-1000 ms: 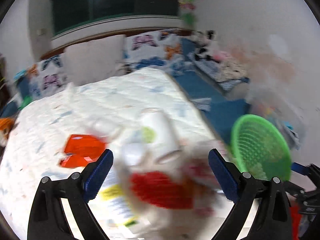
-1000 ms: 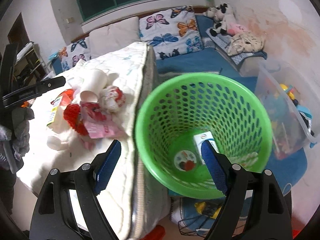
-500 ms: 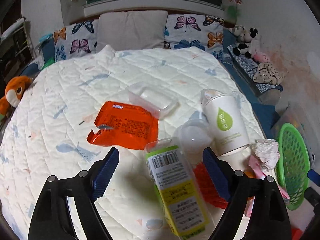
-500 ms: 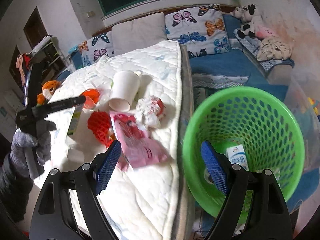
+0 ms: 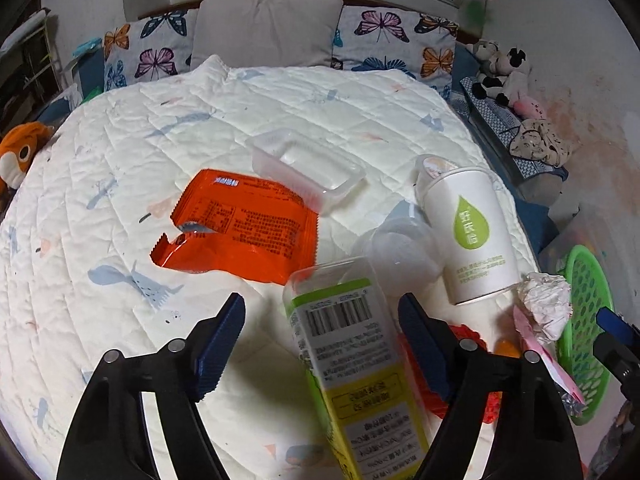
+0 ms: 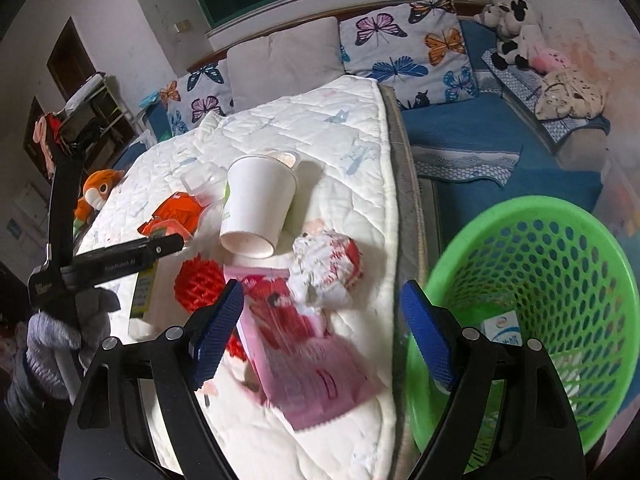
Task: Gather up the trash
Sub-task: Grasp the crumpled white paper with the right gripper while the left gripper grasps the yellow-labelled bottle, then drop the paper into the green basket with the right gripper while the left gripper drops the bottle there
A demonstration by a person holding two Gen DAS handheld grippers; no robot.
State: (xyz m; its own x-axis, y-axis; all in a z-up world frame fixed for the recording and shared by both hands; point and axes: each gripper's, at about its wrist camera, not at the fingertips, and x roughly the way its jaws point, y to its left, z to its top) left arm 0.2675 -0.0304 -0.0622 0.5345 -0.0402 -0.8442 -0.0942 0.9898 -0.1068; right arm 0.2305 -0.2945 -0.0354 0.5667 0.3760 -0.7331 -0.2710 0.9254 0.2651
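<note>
In the left wrist view, the left gripper (image 5: 320, 334) hangs over the bed (image 5: 120, 184), and its jaws have just been closing but are not narrow yet. The yellow-green carton (image 5: 352, 360) lies flat between them. It is nearer to the right jaw, and I cannot tell if that pad touches it. Ahead and left of the jaws lies the orange wrapper (image 5: 244, 226). The clear plastic tray (image 5: 308, 164) is beyond it. Ahead and right are a clear lid (image 5: 400, 256) and the white paper cup (image 5: 472, 236), which lies on its side.

In the right wrist view, the right gripper (image 6: 322, 334) has its jaws wide, closing slightly, with nothing pressed. The pink wrapper (image 6: 304, 352) lies between them on the bed edge. Just ahead is the crumpled paper (image 6: 324, 268), and the red net (image 6: 200, 280) is ahead of the left jaw. To the right of the right jaw stands the green basket (image 6: 560, 240) beside the bed, with a small carton (image 6: 502, 328) inside.
</note>
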